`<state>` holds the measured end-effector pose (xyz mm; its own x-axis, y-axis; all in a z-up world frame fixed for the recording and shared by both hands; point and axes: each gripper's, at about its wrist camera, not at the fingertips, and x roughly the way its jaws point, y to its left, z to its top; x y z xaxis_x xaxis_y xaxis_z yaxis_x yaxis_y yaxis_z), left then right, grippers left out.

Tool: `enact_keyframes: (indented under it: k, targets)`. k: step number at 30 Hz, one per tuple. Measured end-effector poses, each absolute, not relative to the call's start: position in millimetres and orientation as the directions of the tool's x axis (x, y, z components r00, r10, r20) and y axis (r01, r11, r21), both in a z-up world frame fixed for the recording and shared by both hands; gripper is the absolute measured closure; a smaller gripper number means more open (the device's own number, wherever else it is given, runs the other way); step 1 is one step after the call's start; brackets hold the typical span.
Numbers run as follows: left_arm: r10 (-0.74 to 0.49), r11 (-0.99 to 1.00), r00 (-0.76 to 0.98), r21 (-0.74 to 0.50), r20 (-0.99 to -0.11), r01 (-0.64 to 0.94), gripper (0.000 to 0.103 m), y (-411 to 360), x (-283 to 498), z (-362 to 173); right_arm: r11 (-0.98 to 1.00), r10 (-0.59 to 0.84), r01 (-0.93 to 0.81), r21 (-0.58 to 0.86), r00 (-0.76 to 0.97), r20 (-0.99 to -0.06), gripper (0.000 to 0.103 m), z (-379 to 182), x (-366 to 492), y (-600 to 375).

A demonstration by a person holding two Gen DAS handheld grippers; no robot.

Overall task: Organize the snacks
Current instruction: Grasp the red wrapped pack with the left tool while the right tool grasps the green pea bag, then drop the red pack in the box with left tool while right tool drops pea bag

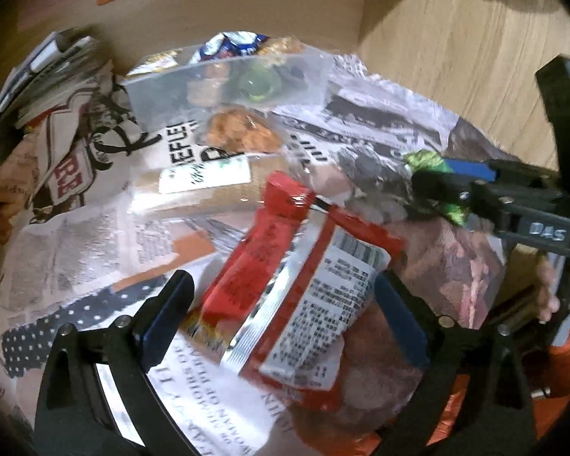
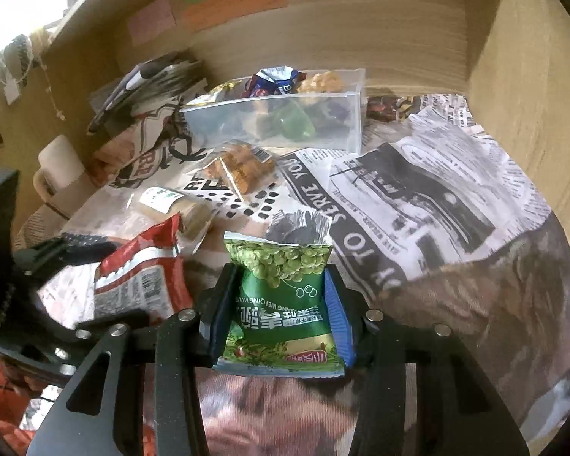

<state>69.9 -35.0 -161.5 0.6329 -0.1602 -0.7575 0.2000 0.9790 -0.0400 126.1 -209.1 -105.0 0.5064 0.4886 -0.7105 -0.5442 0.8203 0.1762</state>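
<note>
fingers, right: the right gripper (image 2: 281,311) is clamped on a green pea snack packet (image 2: 281,296), one pad pressing each side edge, the packet lifted off the cloth.
fingers, left: the left gripper (image 1: 285,304) stands spread wide around a red snack packet (image 1: 304,266); the pads do not press it, and whether one of them brushes the foil cannot be told.
green packet, place: between the right fingers, in front of the clear plastic bin (image 2: 285,125), well short of it.
red packet, place: lying on the newspaper-print cloth (image 2: 418,190), beside the green packet in the right wrist view.
bin: it holds several wrapped snacks already, among them a blue-and-white wrapper (image 2: 273,79) and a green piece.
loose snacks: a clear bag of orange-brown crackers (image 2: 239,167) lies just in front of the bin; a tan bar with a white label (image 2: 174,205) lies nearer the grippers.
surroundings: wooden walls close the space behind and to the right, with coloured paper notes (image 2: 231,3) stuck on the back wall.
progress: judged partway; some snacks are binned, while at least four are outside it: green, red, crackers, bar.
step in hand: likely carrying the green packet to the bin while the left takes the red.
</note>
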Motion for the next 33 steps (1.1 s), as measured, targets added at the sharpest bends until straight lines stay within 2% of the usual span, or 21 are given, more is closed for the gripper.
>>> enact_keyframes:
  k: [6,9,11,22,33]
  targets:
    - [-0.122,0.985,0.644,-0.013,-0.755,0.172,0.006,-41,83,-173,0.820,0.503,-0.539,0.193,0.516,-0.694,0.062,-101,118,-216]
    - [-0.111,0.987,0.670,-0.003,-0.734,0.159,0.023,-40,83,-172,0.821,0.505,-0.535,0.197,0.521,-0.688,0.062,-100,118,-217]
    - [-0.122,0.988,0.674,-0.021,-0.729,0.156,0.027,-37,83,-169,0.823,0.504,-0.534,0.195,0.527,-0.684,0.062,-98,117,-216]
    - [-0.138,0.990,0.756,-0.064,-0.639,0.127,0.028,-18,78,-127,0.806,0.531,-0.558,0.200,0.529,-0.662,0.062,-87,123,-201]
    - [-0.128,0.992,0.823,-0.086,-0.554,0.096,0.028,15,113,-78,0.794,0.556,-0.575,0.200,0.551,-0.622,0.061,-63,156,-174]
